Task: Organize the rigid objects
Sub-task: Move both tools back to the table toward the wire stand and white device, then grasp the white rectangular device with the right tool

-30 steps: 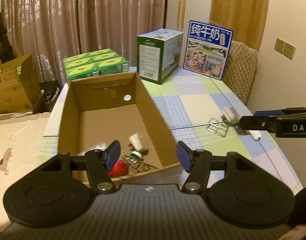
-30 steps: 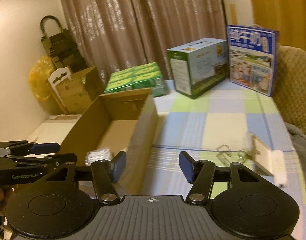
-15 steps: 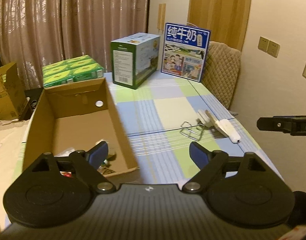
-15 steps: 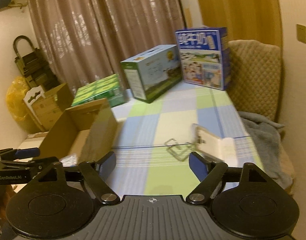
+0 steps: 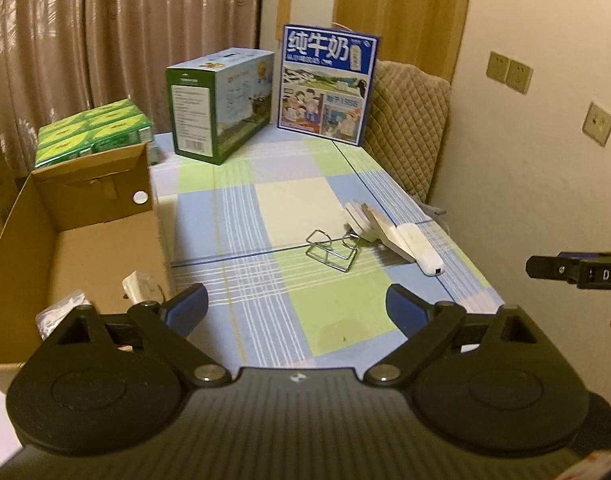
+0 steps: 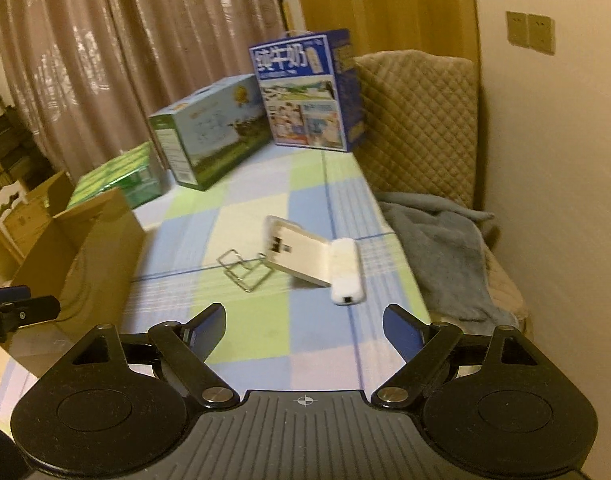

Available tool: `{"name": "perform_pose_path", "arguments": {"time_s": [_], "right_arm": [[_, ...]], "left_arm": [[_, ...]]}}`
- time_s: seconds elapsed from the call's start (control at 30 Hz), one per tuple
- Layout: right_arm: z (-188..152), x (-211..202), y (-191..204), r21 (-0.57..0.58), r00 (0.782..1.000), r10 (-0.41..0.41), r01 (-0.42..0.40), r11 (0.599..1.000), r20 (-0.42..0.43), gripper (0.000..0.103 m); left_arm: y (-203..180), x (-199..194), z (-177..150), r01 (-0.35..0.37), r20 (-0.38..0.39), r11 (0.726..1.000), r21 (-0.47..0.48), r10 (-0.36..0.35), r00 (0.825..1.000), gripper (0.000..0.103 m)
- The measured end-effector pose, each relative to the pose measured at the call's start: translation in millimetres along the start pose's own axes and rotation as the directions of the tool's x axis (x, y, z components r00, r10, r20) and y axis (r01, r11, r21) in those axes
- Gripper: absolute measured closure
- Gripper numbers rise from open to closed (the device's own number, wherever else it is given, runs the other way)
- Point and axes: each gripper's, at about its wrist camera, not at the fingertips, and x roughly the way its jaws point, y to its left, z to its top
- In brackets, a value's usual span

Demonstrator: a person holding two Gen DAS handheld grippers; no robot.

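Opening both claws, left claw point(image 5: 295, 306) and right claw point(image 6: 304, 322) empty, I face the wire rack point(image 5: 332, 249) and white device point(image 6: 317, 258) lying touching on the bench point(image 5: 337, 320), outside the cardboard box point(image 5: 81, 216).

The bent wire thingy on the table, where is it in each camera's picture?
Left wrist view: the wire rack lies right of centre, just left of the white device.
Right wrist view: the wire rack lies left of centre, again just left of the white device.
Shared landmark: the blue milk carton box at the table's far end.
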Motion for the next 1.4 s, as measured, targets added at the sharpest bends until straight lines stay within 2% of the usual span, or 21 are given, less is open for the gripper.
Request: {"name": "perform_pose_path", "arguments": {"time_s": [0.5,0.83,1.27,1.4], "right_arm": [[5,32,-14,-0.019,1.000,-0.024,0.023,1.000,-0.020,0.020],[11,88,-27,-0.051,0.997,-0.035,0.032,0.998,-0.066,0.021],[8,177,-38,-0.121,0.993,-0.043,0.029,0.992,-0.114,0.049],[8,201,-41,-0.145,0.990,-0.062,0.043,0.989,-0.128,0.052]], "left_arm": [[-38,57,-1,0.029,-0.028,0.997,0.075,-0.027,0.999,0.009],[-46,116,-3,0.024,-0.066,0.996,0.085,-0.018,0.998,0.009],[-41,193,-6,0.003,-0.114,0.997,0.076,0.006,0.993,0.009],[-37,209,-4,0.003,-0.120,0.997,0.074,0.006,0.993,0.009]]}}
